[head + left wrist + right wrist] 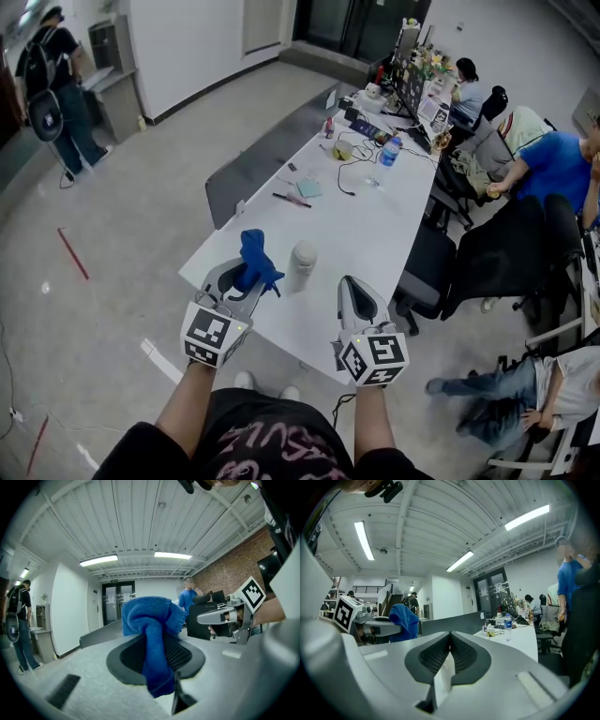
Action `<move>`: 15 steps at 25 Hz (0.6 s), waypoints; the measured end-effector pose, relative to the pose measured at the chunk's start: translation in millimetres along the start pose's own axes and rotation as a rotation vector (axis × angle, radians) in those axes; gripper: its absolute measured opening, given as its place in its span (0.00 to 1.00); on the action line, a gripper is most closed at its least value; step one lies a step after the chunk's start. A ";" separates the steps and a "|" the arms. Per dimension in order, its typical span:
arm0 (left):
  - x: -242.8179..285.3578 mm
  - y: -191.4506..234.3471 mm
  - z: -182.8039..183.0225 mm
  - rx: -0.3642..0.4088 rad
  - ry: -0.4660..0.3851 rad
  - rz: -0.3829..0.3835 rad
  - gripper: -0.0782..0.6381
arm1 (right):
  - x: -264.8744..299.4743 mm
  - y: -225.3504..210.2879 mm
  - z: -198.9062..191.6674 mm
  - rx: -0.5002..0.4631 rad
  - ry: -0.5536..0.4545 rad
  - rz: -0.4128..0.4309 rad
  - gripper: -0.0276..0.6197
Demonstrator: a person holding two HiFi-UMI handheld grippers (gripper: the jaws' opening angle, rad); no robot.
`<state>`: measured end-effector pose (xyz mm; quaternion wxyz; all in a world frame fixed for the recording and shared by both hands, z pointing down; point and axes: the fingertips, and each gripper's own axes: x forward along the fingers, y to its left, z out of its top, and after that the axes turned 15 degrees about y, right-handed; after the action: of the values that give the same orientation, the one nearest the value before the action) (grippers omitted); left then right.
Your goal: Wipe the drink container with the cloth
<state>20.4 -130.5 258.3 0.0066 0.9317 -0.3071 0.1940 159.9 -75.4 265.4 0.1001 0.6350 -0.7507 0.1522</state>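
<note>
Left of the drink container (302, 263), left gripper (246, 281) clamps the blue cloth (254, 255). Right gripper (359, 292), right of it, is clenched empty. It stands upright on the table (375, 220), and only head view shows it plainly. Both grippers point roughly level.

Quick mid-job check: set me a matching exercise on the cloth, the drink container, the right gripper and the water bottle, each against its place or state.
Things:
1. blue cloth
2. white drink container
3. right gripper
4. water bottle

Places or states:
A. upright on the table, near end, free of both grippers
B. farther along the table, beside a black cable
C. pinched in the left gripper
D. jaws together, empty

Pairs: 1-C, 2-A, 3-D, 4-B
</note>
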 end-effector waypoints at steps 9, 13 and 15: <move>-11.1 -0.6 5.0 0.003 -0.025 0.026 0.24 | -13.5 -1.1 0.7 -0.018 -0.021 -0.014 0.04; -14.2 -2.6 8.3 0.005 -0.031 0.032 0.24 | -18.5 -1.8 -1.9 -0.017 -0.016 -0.022 0.04; -14.9 -2.9 8.4 0.009 -0.033 0.033 0.24 | -19.4 -1.9 -3.3 -0.014 -0.015 -0.027 0.04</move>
<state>14.1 -120.7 245.4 -0.0057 0.9297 -0.3214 0.1799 165.0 -56.6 261.9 0.1010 0.6453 -0.7440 0.1408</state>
